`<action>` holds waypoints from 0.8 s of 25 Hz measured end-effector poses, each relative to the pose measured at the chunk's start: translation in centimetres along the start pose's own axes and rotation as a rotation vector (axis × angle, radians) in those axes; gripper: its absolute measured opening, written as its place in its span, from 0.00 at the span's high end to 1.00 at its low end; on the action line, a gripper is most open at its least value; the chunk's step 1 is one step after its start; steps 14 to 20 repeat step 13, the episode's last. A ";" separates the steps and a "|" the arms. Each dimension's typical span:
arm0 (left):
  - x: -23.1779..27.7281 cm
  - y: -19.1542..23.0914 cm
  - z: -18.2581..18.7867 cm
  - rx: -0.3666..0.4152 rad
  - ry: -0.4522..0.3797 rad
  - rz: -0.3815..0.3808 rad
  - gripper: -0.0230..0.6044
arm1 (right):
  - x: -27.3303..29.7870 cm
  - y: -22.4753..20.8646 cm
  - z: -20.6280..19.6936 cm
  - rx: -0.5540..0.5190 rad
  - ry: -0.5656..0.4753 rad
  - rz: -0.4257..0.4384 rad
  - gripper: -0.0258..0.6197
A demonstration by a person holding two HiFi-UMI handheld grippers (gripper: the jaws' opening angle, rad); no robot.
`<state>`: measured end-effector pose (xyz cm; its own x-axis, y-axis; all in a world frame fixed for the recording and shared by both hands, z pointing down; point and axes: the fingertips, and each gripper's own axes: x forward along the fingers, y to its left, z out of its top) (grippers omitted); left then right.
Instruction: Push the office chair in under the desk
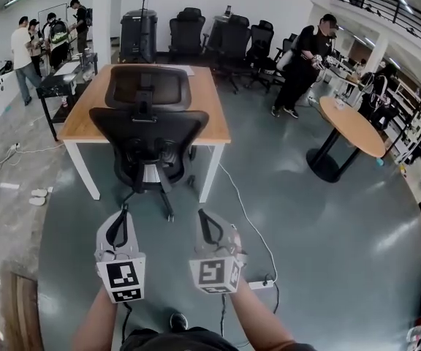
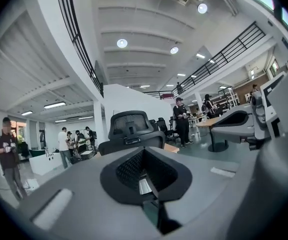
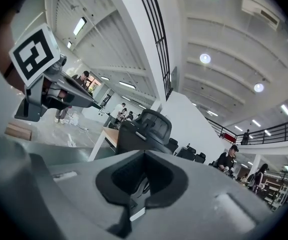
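The black office chair (image 1: 150,134) is seen at the near side of the wooden desk (image 1: 209,101), with its back by the desk's edge and its seat seemingly tucked under. The left gripper (image 1: 124,212) and right gripper (image 1: 202,215) are held near the person, well apart from the chair, with jaws closed on nothing — as fits getting ready to push, or being done.

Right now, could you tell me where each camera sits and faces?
Head view: on the person's head, facing down at office chair and desk; forearms, left gripper, right gripper show.
Left gripper view: on that gripper, facing the chair's back; own jaws show.
Right gripper view: on that gripper, facing the same chair; own jaws show.
Shared: all three see the chair.
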<state>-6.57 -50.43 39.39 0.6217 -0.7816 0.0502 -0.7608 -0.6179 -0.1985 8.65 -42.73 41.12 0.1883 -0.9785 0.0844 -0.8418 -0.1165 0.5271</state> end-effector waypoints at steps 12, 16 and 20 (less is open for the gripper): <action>-3.0 1.9 -1.5 -0.005 0.033 0.003 0.94 | -0.9 4.3 2.9 -0.022 -0.041 0.061 0.97; -3.0 1.8 -1.3 -0.002 0.031 0.000 0.93 | -1.0 4.3 3.0 -0.019 -0.043 0.060 0.97; -3.0 1.8 -1.3 -0.002 0.031 0.000 0.93 | -1.0 4.3 3.0 -0.019 -0.043 0.060 0.97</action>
